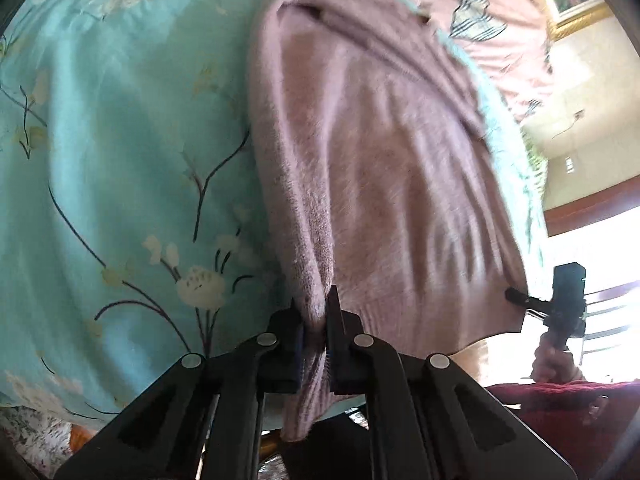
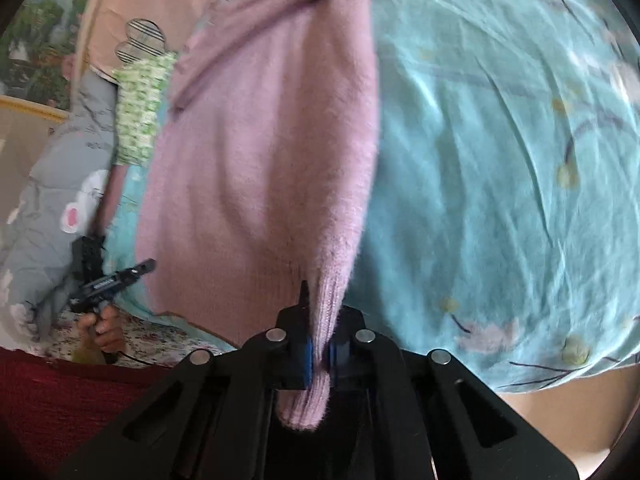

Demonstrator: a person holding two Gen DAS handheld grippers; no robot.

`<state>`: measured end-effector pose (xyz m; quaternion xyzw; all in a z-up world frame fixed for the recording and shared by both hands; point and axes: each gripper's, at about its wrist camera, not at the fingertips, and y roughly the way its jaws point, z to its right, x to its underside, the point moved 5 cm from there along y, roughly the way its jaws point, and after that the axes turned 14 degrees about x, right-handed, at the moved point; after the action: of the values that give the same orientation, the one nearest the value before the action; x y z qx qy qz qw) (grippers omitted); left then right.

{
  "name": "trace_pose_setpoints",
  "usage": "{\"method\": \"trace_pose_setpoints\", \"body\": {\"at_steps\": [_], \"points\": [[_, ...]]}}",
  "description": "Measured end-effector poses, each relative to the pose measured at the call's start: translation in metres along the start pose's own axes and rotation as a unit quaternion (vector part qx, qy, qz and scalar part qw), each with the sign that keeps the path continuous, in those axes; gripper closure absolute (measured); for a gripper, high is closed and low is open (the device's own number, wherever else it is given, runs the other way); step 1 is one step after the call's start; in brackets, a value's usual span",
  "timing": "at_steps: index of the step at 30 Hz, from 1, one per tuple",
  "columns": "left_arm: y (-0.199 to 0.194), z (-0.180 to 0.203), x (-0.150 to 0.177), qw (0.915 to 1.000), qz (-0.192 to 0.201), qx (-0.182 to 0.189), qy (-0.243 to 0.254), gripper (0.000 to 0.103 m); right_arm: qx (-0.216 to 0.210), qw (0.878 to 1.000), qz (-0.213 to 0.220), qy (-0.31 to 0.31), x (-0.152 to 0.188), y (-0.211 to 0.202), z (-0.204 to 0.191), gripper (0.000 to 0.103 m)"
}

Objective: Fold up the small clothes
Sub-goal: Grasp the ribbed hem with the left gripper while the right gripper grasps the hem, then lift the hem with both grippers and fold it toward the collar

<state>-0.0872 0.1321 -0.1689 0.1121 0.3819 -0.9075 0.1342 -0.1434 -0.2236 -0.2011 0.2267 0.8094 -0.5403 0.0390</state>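
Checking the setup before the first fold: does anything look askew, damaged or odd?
Nothing damaged. The pink sweater lies skewed on the floral sheet, one side bunched in folds; left gripper and right gripper each pinch a hem corner.

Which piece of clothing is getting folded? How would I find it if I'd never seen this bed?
Look for the big turquoise bedsheet with white flowers. Lying on it is the fuzzy pink sweater, its ribbed hem corners pinched by the left gripper and the right gripper. Unlike the green checked cloth and grey quilt nearby, it is plain pink and fluffy.
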Motion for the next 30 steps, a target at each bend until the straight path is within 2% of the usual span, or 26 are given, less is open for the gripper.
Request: {"method": "trace_pose_setpoints", "body": {"at_steps": [3, 7, 13, 16, 19, 22, 25, 30], "points": [[-0.005, 0.010, -0.010, 0.9998, 0.012, 0.015, -0.003, 0.097, -0.026, 1.000, 0.014, -0.003, -0.009, -0.011, -0.009, 0.097], [-0.026, 0.024, -0.034, 0.9980, 0.044, 0.046, -0.001, 0.097, -0.083, 0.995, 0.051, 0.024, -0.028, -0.032, -0.018, 0.097], [-0.039, 0.064, -0.103, 0.9917, 0.096, 0.079, 0.033, 0.097, -0.118, 0.985, 0.120, 0.033, -0.081, -0.068, -0.037, 0.097], [-0.041, 0.080, -0.156, 0.9861, 0.125, 0.095, 0.055, 0.097, -0.129, 0.978, 0.155, 0.047, -0.118, -0.081, -0.038, 0.097], [-0.039, 0.086, -0.200, 0.9824, 0.147, 0.091, 0.071, 0.097, -0.140, 0.970, 0.182, 0.075, -0.163, -0.087, -0.029, 0.097], [-0.028, 0.080, -0.253, 0.9800, 0.167, 0.091, 0.059, 0.098, -0.128, 0.967, 0.206, 0.081, -0.212, -0.086, -0.030, 0.097], [-0.007, 0.072, -0.302, 0.9805, 0.173, 0.080, 0.047, 0.098, -0.116, 0.967, 0.211, 0.081, -0.259, -0.076, -0.029, 0.097], [0.026, 0.055, -0.353, 0.9843, 0.165, 0.049, 0.039, 0.098, -0.103, 0.969, 0.206, 0.085, -0.332, -0.046, -0.030, 0.097]]}}
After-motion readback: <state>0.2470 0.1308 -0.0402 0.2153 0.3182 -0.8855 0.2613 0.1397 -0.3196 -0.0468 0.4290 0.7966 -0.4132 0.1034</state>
